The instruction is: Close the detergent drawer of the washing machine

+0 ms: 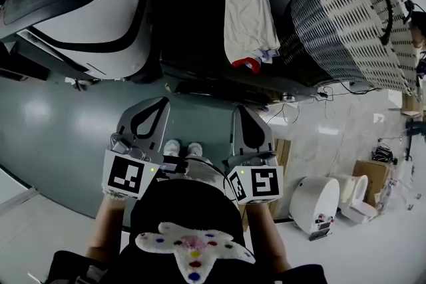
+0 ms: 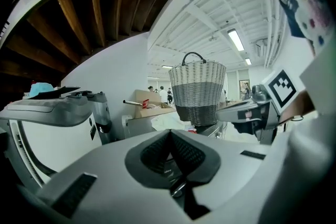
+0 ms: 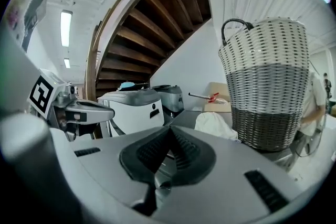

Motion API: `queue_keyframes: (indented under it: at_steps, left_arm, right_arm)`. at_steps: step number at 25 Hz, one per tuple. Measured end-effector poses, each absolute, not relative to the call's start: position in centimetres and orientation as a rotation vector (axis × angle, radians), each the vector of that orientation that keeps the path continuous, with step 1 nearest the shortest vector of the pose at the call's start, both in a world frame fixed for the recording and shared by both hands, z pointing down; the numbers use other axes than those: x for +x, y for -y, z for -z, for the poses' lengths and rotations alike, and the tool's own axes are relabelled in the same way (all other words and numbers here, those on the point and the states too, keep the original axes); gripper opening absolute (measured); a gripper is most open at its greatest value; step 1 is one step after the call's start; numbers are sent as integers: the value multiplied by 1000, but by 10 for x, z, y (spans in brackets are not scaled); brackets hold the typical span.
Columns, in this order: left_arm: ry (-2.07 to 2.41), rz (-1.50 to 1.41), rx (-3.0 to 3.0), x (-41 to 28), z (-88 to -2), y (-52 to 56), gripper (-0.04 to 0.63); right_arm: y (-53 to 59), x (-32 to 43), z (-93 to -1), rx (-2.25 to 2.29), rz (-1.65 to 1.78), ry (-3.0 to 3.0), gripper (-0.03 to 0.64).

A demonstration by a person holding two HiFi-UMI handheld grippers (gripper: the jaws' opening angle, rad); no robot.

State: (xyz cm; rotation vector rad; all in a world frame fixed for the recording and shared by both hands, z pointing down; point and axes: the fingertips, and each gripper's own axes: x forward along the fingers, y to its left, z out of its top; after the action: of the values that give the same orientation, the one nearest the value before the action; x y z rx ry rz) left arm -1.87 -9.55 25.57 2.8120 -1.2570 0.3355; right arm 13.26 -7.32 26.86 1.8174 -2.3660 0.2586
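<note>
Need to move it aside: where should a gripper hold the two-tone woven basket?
Take the thin black arched handle at its top, from above: it stands upright above the rim of the white-and-grey woven basket, whose body looks too wide for the jaws.

White machine (image 1: 86, 10) and wicker basket (image 1: 346, 16) partly beyond top edge.
</note>
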Motion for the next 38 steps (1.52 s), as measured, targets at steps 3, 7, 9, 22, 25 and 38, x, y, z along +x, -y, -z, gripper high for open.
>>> queue_keyframes:
  at_steps: [3,7,9,22,25,38]
  left_arm:
    - [1269,-316,2807,-20,-249,96,11]
    - [1276,-289,2813,-21,-240,98,11]
    - [1274,-290,2823,-21,-238,97,11]
    - [1251,-292,2826,-21,-243,98,11]
    - [1246,-287,2820,-21,-245,98,11]
    - [1220,-347,2845,-19,-252,99,11]
  right_arm:
    - [71,133,-265,1818,-250,2369,5]
    - [72,131,-258,1806,-228,2382,5]
    - [71,130,-256,1798,-219,2385,5]
    - [72,116,-253,1728,-193,2416,5]
    - [73,116,-256,1726,-195,2413,5]
    - [76,114,-259,1696,-147,2389,5]
